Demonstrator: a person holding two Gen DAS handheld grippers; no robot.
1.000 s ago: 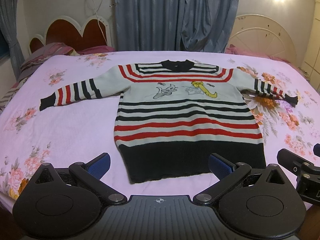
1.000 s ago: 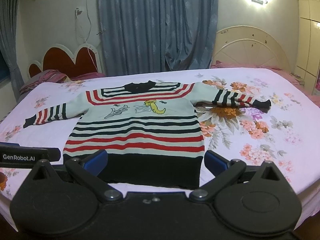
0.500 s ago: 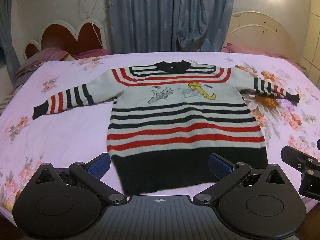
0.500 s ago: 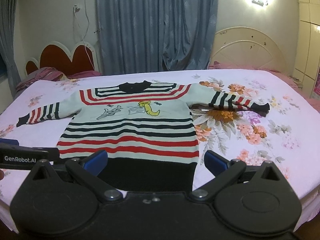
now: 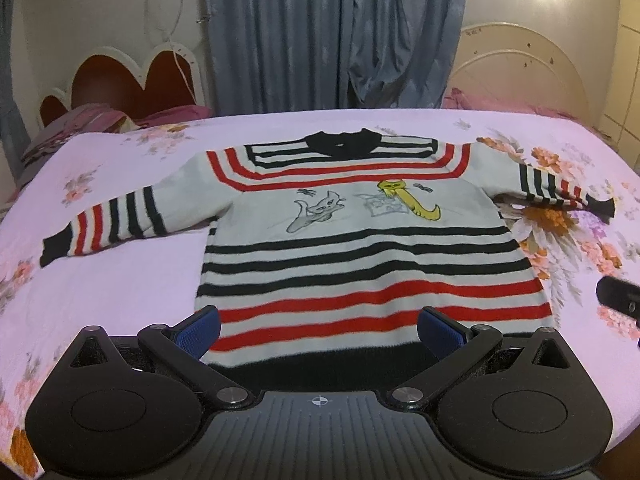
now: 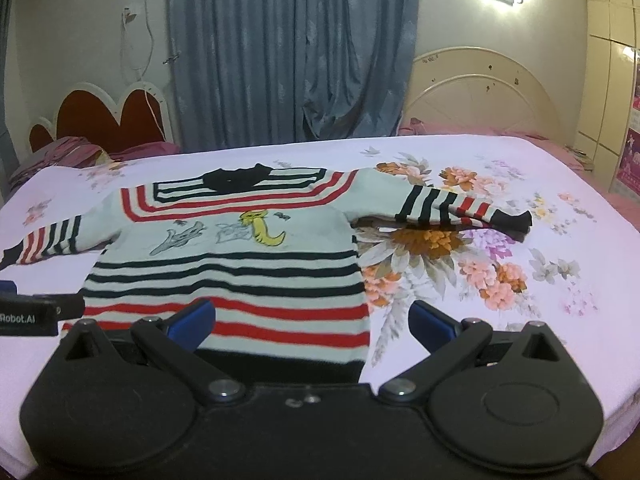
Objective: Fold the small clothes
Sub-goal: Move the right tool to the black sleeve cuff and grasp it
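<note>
You are at the very start: the sweater (image 5: 360, 232) lies flat and face up on the bed (image 5: 132, 276), collar away from you, both sleeves spread out to the sides, and no fold has been made yet. Your left gripper (image 5: 318, 330) hangs over the black hem with its fingers spread wide and nothing between them; the left blue pad (image 5: 198, 330) sits near the hem's left corner. Your right gripper (image 6: 312, 326) is likewise released and empty, straddling the sweater's right edge, so one pad is over the striped body and the other over the flowered sheet. Whether either one touches the cloth cannot be told from these views. The step in hand looks like the approach to a first grasp. The next move probably calls for picking your hold points: either the two hem corners, to carry the bottom up toward the collar, or a sleeve, such as the right sleeve (image 6: 460, 208), to lay it across the chest. The knit is soft, so go low and pinch both layers, or only the top one will lift.
</note>
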